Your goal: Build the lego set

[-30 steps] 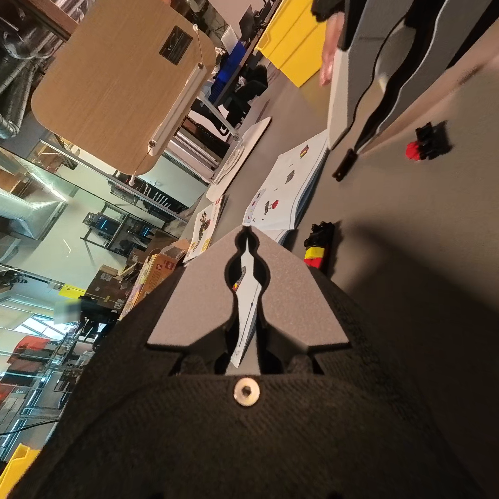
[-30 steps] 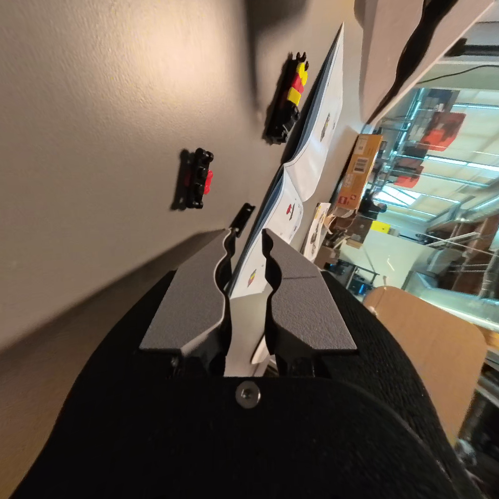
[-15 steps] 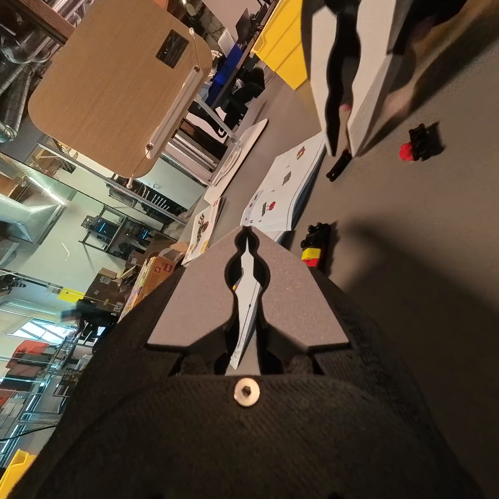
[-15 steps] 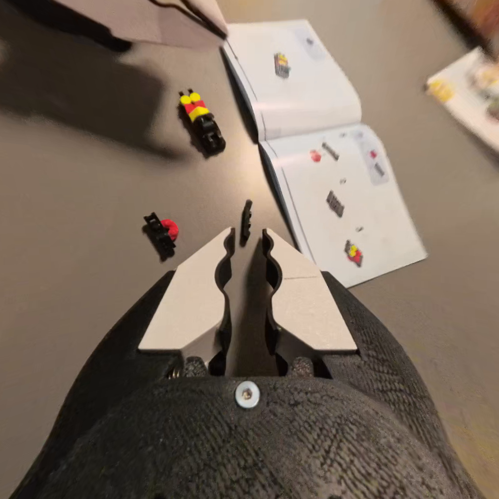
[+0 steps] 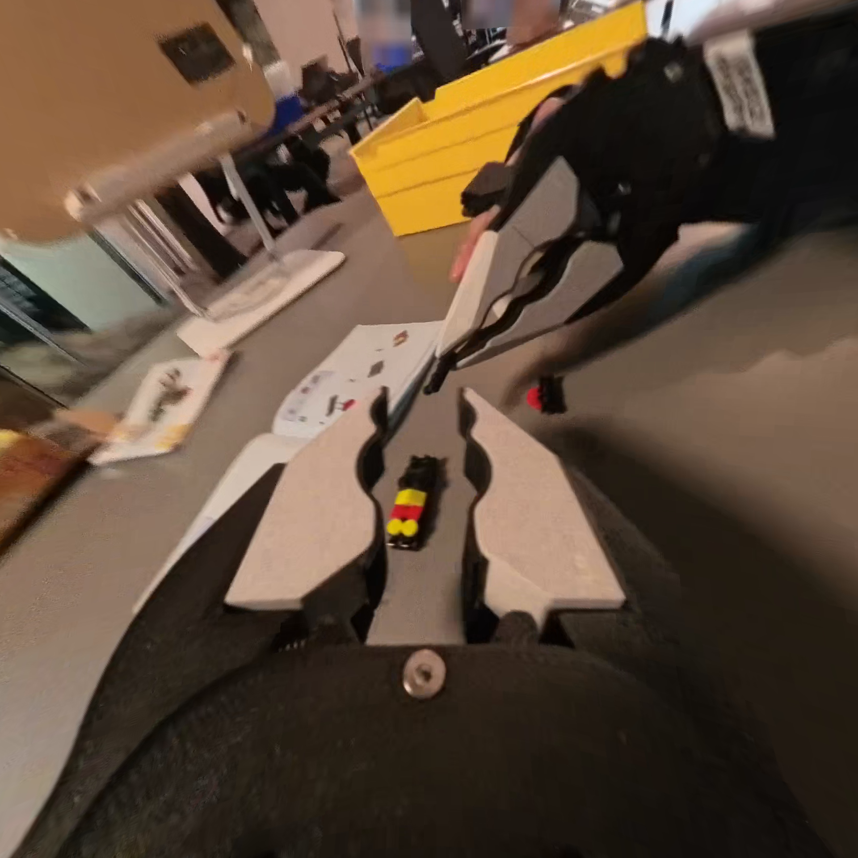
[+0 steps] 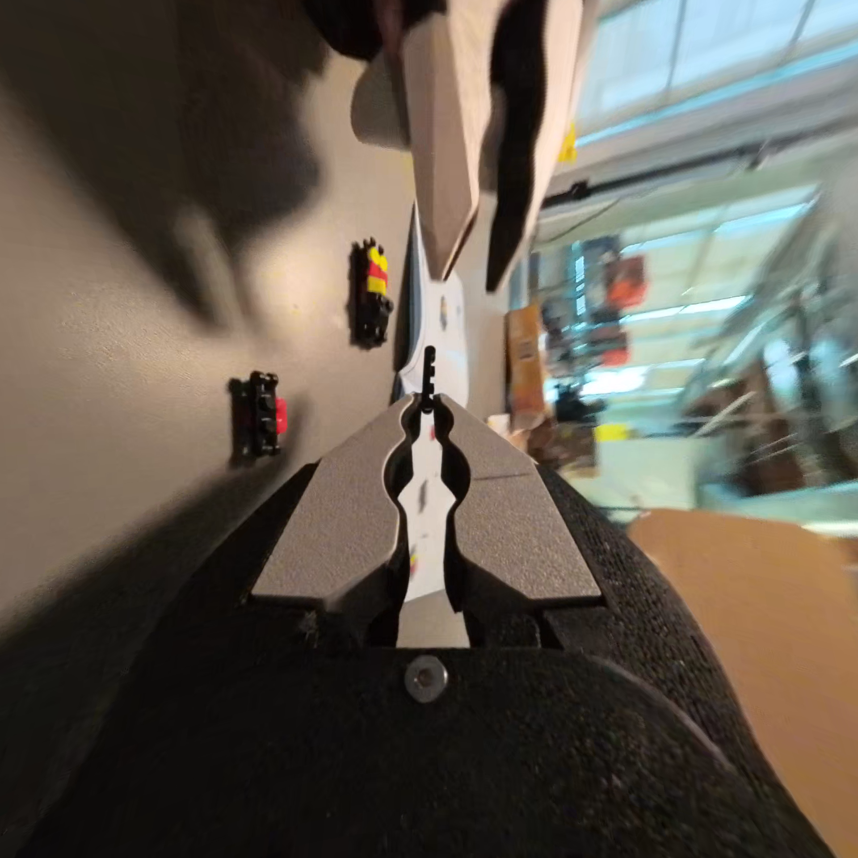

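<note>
The left tool is open wide and holds nothing. Between its two fingers, down on the grey table, lies a long black Lego build with red and yellow bricks. The right tool is pinched tight on a thin black Lego strip, which sticks out past the tips. A small black piece with a red knob lies on the table a little apart from the long build. The open instruction booklet is partly hidden behind the fingers. The room behind is too blurry to make out.
</note>
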A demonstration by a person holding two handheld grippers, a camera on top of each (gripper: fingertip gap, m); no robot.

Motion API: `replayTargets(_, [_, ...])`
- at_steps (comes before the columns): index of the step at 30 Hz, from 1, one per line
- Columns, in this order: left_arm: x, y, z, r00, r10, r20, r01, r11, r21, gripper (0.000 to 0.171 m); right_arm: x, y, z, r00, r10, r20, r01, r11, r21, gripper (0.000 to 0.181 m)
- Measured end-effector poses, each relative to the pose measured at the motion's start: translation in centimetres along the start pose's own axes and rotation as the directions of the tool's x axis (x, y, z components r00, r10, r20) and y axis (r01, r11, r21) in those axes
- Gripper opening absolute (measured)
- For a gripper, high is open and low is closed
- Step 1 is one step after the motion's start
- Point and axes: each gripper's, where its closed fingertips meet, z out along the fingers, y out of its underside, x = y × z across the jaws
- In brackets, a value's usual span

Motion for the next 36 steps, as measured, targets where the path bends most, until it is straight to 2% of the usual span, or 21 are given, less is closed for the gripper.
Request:
replayTargets(1, [0.0,0.0,0.1,0.997,-0.077,-0.006,0.077,0.997,-0.014,0.041,0.3,-0.7,0.0,0.997,-0.071,-0.043,0.072,0.997,0.013,0.002])
replayTargets(4, [1.2,0.3,0.5,0.962,-0.253,-0.105,0.247,0.966,-0.072,0.049,0.7,-2.2,-0.1,0.953,-0.271,-0.134,0.275,0.961,0.012,0.002])
replayTargets(7, [1.5,0.4,0.5,0.936,-0.324,-0.135,0.314,0.945,-0.092,0.029,0.4,-3.2,-0.1,0.922,-0.354,-0.158,0.361,0.932,0.022,0.002])
replayTargets(10, [1.4,0.3,0.4,0.928,-0.345,-0.143,0.335,0.938,-0.085,0.018,0.3,-3.4,-0.1,0.914,-0.372,-0.162,0.381,0.924,0.023,0.002])
replayTargets(13, [1.6,0.7,0.6,0.919,-0.362,-0.155,0.346,0.930,-0.121,0.031,0.5,-3.4,-0.2,0.916,-0.363,-0.169,0.373,0.928,0.027,0.002])
replayTargets(14, [1.7,0.7,0.6,0.919,-0.362,-0.158,0.346,0.930,-0.123,0.028,0.5,-3.4,-0.3,0.917,-0.363,-0.168,0.372,0.928,0.029,0.002])
replayTargets(16, [1.6,0.6,0.6,0.921,-0.357,-0.158,0.342,0.933,-0.114,0.012,0.5,-3.4,-0.3,0.918,-0.359,-0.165,0.369,0.929,0.029,0.002])
replayTargets(20, [1.7,0.4,0.6,0.916,-0.361,-0.175,0.346,0.932,-0.108,0.007,1.1,-3.0,-0.6,0.916,-0.357,-0.183,0.367,0.930,0.020,0.004])
replayTargets(21, [1.5,0.6,0.8,0.917,-0.362,-0.167,0.347,0.931,-0.116,0.007,1.6,-2.3,-0.8,0.922,-0.340,-0.186,0.347,0.938,0.002,0.010])
replayTargets(23, [1.3,1.1,1.6,0.925,-0.348,-0.154,0.325,0.933,-0.156,0.007,3.4,0.1,-1.6,0.950,-0.231,-0.212,0.226,0.973,-0.046,0.018])
replayTargets(26, [2.0,2.2,3.5,0.934,-0.310,-0.177,0.260,0.930,-0.261,0.007,4.9,3.8,-3.0,0.973,0.018,-0.232,-0.030,0.998,-0.051,0.019])
replayTargets(29, [3.5,3.3,5.1,0.925,-0.296,-0.236,0.198,0.909,-0.366,0.007,4.3,5.8,-3.2,0.956,0.253,-0.149,-0.261,0.965,-0.038,0.019])
replayTargets(31, [3.6,3.5,5.8,0.931,-0.278,-0.237,0.171,0.905,-0.389,0.007,3.1,5.9,-2.9,0.921,0.386,-0.047,-0.388,0.921,-0.028,0.023])
replayTargets(33, [3.7,4.0,6.0,0.936,-0.266,-0.230,0.152,0.896,-0.417,0.008,1.3,4.9,-2.8,0.834,0.537,0.129,-0.539,0.842,-0.025,0.022])
replayTargets(35, [3.5,4.1,6.1,0.945,-0.250,-0.211,0.144,0.897,-0.417,0.009,-0.7,3.3,-3.3,0.673,0.660,0.334,-0.683,0.728,-0.063,0.022])
replayTargets(36, [3.2,4.1,6.1,0.950,-0.244,-0.196,0.146,0.899,-0.412,0.016,-1.5,2.7,-3.6,0.600,0.688,0.408,-0.723,0.685,-0.091,0.021])
